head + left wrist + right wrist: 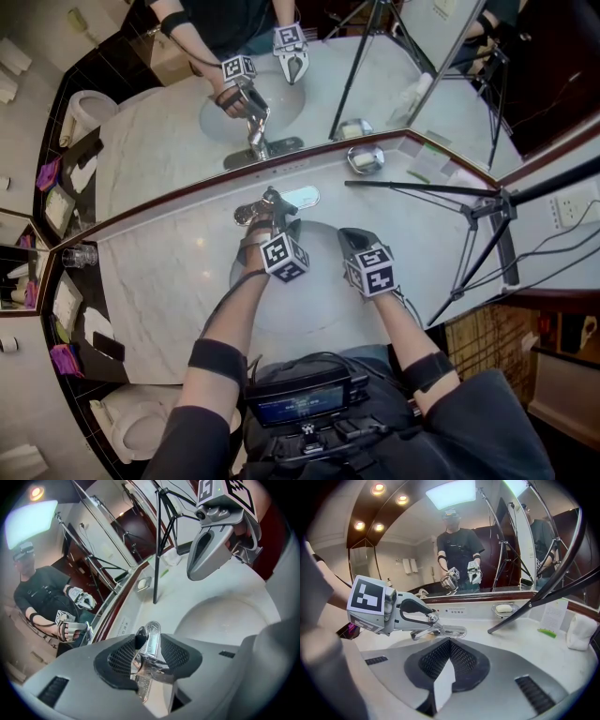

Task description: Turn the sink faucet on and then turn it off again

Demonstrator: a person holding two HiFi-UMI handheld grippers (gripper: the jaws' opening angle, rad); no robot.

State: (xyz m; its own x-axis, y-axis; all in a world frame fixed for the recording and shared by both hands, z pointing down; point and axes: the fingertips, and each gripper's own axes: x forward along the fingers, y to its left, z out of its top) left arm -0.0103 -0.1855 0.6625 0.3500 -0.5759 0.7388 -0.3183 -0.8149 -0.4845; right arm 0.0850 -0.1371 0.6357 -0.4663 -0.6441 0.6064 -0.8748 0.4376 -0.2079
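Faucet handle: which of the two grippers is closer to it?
Left. The left gripper is clamped on the faucet handle, pads pressing its sides. The right gripper, shut and empty, hangs over the basin, apart from the handle.

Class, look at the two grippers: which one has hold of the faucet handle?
The left gripper: its fingers clamp the faucet handle. The right gripper is shut on nothing, over the basin.
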